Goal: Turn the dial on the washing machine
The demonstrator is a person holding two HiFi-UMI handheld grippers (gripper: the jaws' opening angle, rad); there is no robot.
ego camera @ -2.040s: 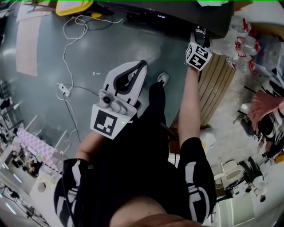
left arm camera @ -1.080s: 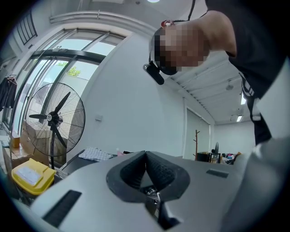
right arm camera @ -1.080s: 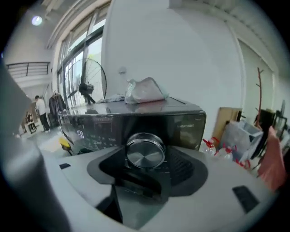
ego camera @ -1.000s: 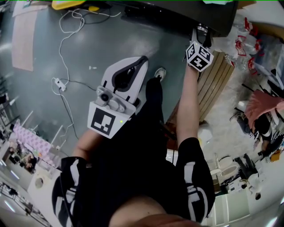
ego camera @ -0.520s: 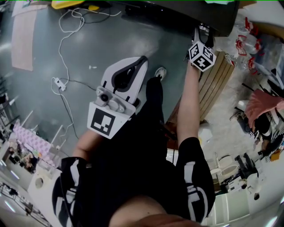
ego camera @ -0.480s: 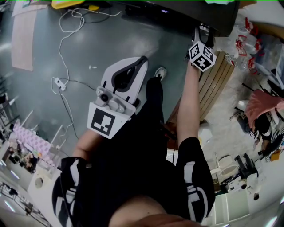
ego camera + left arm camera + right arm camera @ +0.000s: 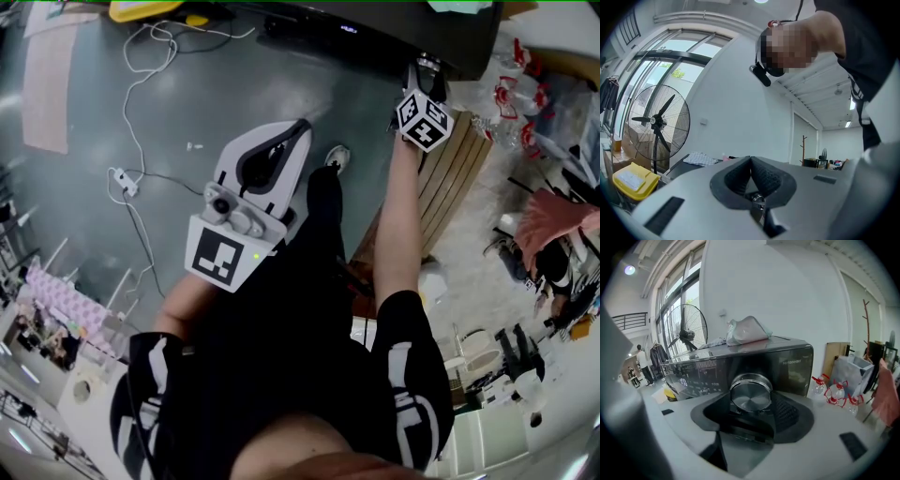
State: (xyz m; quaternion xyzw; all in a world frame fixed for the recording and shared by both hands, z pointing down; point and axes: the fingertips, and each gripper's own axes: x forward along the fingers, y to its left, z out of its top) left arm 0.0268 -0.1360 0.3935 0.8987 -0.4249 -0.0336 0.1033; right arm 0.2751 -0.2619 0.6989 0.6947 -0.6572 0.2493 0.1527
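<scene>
The washing machine [image 7: 375, 28] is a dark, glossy box at the top of the head view, and its control panel [image 7: 717, 373] fills the right gripper view. A round silver dial [image 7: 750, 392] sticks out of that panel. My right gripper [image 7: 751, 403] has its jaws closing around the dial, with a dark pad against each side of it. In the head view the right gripper [image 7: 427, 70] reaches up under the machine's edge. My left gripper [image 7: 302, 127] hangs shut over the floor, far from the machine; its pads [image 7: 761, 176] meet with nothing between them.
A white cable and power strip [image 7: 125, 183] lie on the grey floor at left. A slatted wooden panel [image 7: 459, 178] and water bottles [image 7: 834, 392] stand right of the machine. A crumpled bag [image 7: 745, 331] rests on the machine's top. A standing fan [image 7: 658, 122] is behind.
The marker cube on my right gripper twisted a little to the right and back again at the machine's edge. My left gripper has stayed where it was.
</scene>
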